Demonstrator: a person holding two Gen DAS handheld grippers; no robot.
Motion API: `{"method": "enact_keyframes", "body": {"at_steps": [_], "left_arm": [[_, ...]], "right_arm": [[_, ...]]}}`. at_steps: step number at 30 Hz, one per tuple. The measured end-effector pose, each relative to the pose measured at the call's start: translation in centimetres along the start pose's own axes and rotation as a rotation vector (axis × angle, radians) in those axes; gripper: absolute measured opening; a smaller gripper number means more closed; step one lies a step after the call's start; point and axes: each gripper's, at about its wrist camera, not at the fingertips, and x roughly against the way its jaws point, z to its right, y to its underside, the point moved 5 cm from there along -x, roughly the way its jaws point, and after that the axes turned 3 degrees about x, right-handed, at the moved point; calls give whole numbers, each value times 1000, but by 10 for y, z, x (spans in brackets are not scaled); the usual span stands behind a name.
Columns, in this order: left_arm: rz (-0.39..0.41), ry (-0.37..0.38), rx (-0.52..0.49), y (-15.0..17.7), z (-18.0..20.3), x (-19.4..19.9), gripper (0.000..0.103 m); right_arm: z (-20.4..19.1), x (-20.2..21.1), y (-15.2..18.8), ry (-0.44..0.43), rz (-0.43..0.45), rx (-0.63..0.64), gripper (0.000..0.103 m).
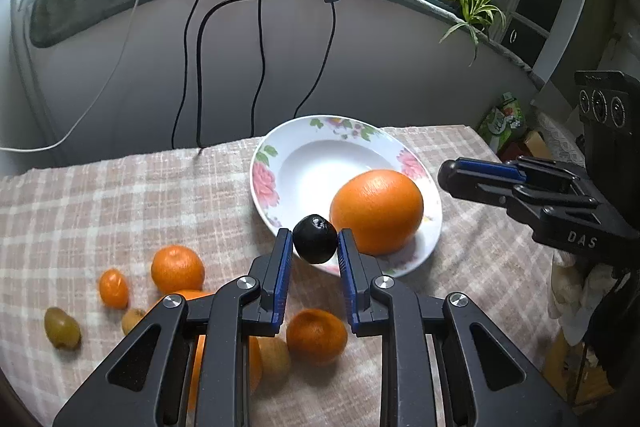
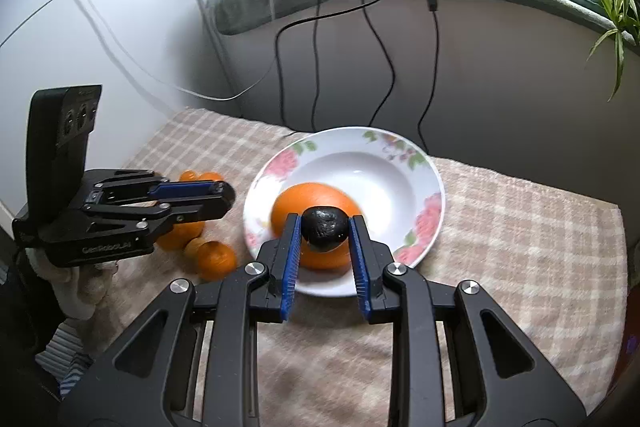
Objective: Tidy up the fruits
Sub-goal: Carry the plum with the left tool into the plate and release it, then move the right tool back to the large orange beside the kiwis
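Progress: early. One big orange (image 1: 376,211) sits in plate (image 1: 264,163). Left claw (image 1: 313,233) is clenched on a dark fruit (image 1: 315,239) at the plate's near rim; right claw (image 2: 325,223) grips a second dark fruit (image 2: 325,230) above the orange. Mandarins (image 1: 177,268) and small fruits lower left on desk (image 1: 100,207) remain.

Left wrist cam: sits above the near-left of table, faces fwd along its fingers, close to floral plate (image 1: 264,163). Right wrist cam: near-right, same heading, plate (image 2: 434,187) close below. Shared: plate, large orange (image 1: 378,211) (image 2: 316,203), checked cloth (image 1: 120,203) (image 2: 520,219), windowsill cables.
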Motion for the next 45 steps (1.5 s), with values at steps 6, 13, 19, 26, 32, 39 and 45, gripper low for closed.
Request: {"method": "enact_keyframes", "body": {"at_steps": [6, 13, 19, 26, 32, 39, 45], "left_arm": [[-14, -10, -10, -3, -1, -7, 21], [-23, -27, -13, -4, -3, -11, 21], [-27, -31, -26, -4, 0, -15, 21], [-25, -41, -39, -6, 2, -17, 22], [-13, -45, -44, -7, 3, -15, 42], [-4, -55, -41, -5, 1, -11, 64], [4, -65, -30, -4, -2, -6, 72]], "right_arm": [[16, -16, -2, 24, -25, -8, 25], [29, -28, -1, 31, -44, -34, 25], [32, -36, 3, 33, -63, -41, 25], [36, -38, 3, 42, -62, -53, 25], [35, -36, 1, 65, -53, -44, 49], [33, -29, -2, 88, -33, -28, 77], [29, -22, -3, 100, -19, -21, 85]]}}
